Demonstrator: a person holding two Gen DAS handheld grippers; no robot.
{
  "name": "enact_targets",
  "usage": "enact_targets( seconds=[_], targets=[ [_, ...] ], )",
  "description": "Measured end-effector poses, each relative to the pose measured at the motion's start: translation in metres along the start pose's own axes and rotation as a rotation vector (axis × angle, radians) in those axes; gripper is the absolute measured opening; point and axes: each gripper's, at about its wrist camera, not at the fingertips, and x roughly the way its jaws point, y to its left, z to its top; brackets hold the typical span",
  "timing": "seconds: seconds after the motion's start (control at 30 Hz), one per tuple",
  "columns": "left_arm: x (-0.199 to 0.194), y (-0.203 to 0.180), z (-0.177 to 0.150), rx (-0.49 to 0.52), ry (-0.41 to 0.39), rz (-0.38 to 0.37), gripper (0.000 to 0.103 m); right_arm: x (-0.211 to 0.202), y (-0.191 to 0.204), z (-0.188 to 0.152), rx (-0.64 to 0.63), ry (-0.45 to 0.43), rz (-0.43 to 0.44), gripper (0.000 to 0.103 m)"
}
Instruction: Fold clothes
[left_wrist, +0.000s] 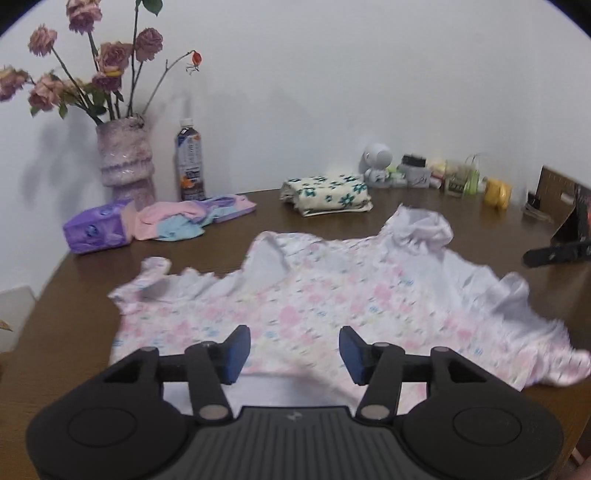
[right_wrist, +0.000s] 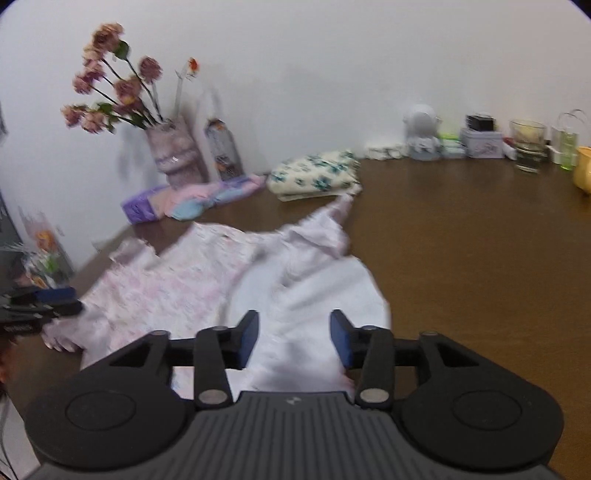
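Both grippers over the floral garment (left_wrist: 314, 306)
Left gripper (left_wrist: 294, 350) and right gripper (right_wrist: 294, 338) hover level — jaws spread, grasping nothing.

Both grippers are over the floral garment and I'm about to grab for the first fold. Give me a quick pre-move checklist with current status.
1. Left gripper open, nothing between its fingers: ok.
2. Right gripper open, nothing between its fingers: ok.
3. Pink floral garment lying flat: not ok; the sleeves and far edges are bunched and part is turned over, showing the white inside.
4. Garment fully on the brown table: cannot tell; the near hem is hidden under the grippers.
5. Folded green-flowered cloth clear of the garment: ok in the left wrist view; in the right wrist view a sleeve tip reaches close to it.
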Motion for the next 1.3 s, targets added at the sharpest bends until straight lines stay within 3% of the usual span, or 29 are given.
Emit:
enact_targets(
  seconds=[0.1,0.43,0.6,0.87,1.3],
  targets=[
    [0.011,-0.009,-0.003,-0.043,-0.004,-0.031,0.073,0.017,0.011,-0.003,-0.034,0.002,0.018,0.057],
    [0.016,-0.016,-0.035,-0.230,-0.033,-0.058,0.085,0.030,0.023,-0.042,-0.081,-0.028,-0.029,0.080],
    [0.012,-0.019,-0.054,-0.298,-0.026,-0.072,0.086,0.030,0.025,-0.059,-0.081,-0.050,-0.028,0.085],
    [0.011,-0.025,-0.067,-0.271,-0.050,-0.031,0.089,0.028,0.028,-0.069,-0.073,-0.052,-0.014,0.094],
    [0.011,-0.024,-0.070,-0.293,-0.067,-0.022,0.090,0.023,0.028,-0.076,-0.066,-0.055,-0.019,0.095]
  ],
)
